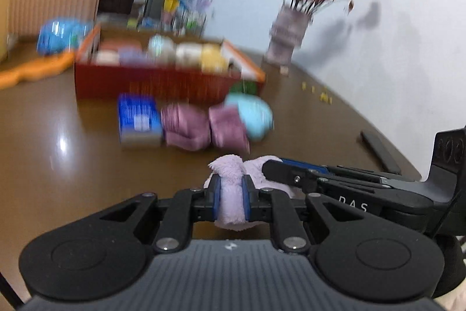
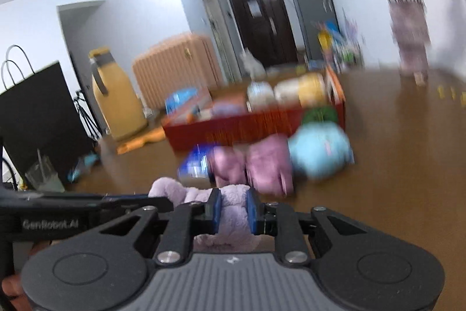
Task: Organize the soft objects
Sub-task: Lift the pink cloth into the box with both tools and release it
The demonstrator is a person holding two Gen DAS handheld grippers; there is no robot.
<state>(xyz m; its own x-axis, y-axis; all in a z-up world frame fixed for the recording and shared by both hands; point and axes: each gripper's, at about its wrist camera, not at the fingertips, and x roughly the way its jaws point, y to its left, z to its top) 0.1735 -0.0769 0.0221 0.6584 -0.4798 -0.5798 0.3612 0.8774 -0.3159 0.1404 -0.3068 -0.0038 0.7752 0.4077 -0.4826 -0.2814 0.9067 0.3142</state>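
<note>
Left gripper [image 1: 230, 198] pinches a pale lilac fluffy towel [image 1: 233, 185] tight between blue pads; right gripper [image 2: 234, 212] is clamped on the same towel [image 2: 233, 212], held above the brown table [image 1: 58, 136]. Ahead, blurred: two pink rolled cloths [image 1: 204, 124], probably towels, beside a light-blue bundle [image 1: 254, 115], in front of the red box [image 1: 163, 83].

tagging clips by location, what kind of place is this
Most likely a home living or dining room: a glossy brown wooden table, a vase of pink artificial flowers against the white wall, and a ribbed peach suitcase near a dark wooden door.
</note>
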